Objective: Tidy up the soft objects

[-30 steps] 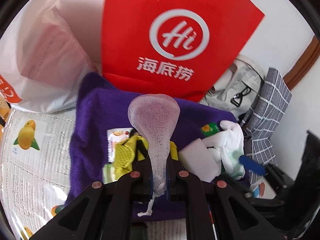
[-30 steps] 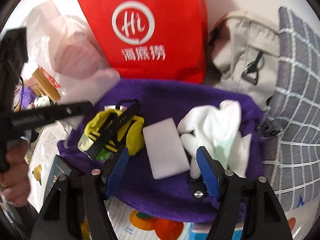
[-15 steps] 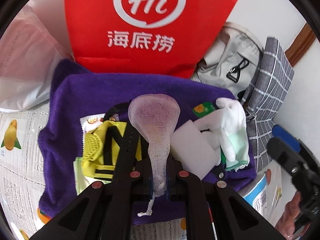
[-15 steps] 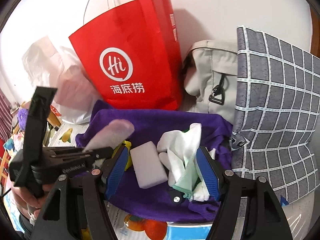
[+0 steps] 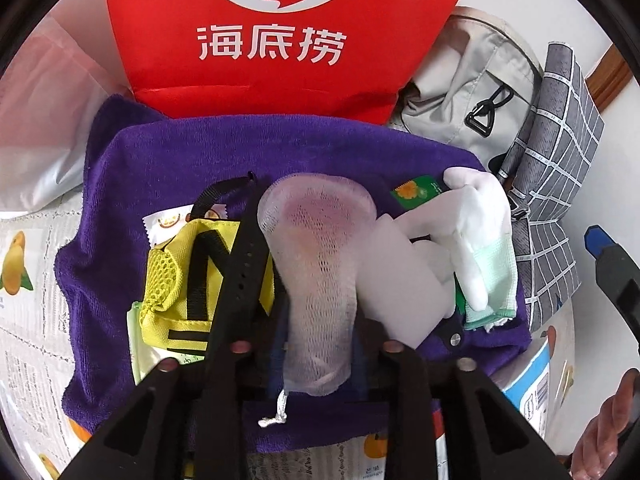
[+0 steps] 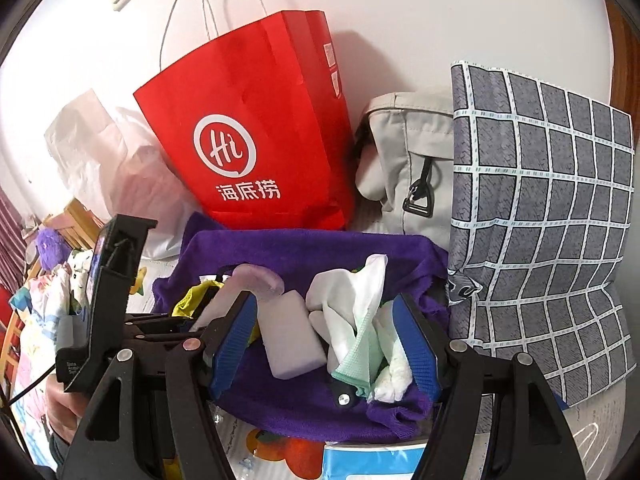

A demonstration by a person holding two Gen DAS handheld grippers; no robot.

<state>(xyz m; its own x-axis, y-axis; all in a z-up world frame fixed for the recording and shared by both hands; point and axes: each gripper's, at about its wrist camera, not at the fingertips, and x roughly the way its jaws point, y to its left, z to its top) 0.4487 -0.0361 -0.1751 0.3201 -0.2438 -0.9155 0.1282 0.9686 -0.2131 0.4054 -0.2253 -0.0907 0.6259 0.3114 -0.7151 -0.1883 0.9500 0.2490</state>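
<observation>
Right claw [image 6: 326, 350] stood open over white sponge [image 6: 290, 338] and gloves [image 6: 360, 320] on purple towel [image 6: 304, 248]; gloves possibly touching sponge.

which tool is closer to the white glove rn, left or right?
Right. The right tool hangs open just in front of the white glove, straddling it. The left tool sits further left, jaws opening around the mesh pouch.

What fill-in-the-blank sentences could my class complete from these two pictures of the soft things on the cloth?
1. The soft things lie on a ____ towel.
2. The paper bag standing behind it is ____.
3. Between the fingers of the left claw, whose jaws are opening, is a ____ pouch.
4. The white sponge lies left of the white ____.

Missing words: purple; red; mesh; gloves
</observation>
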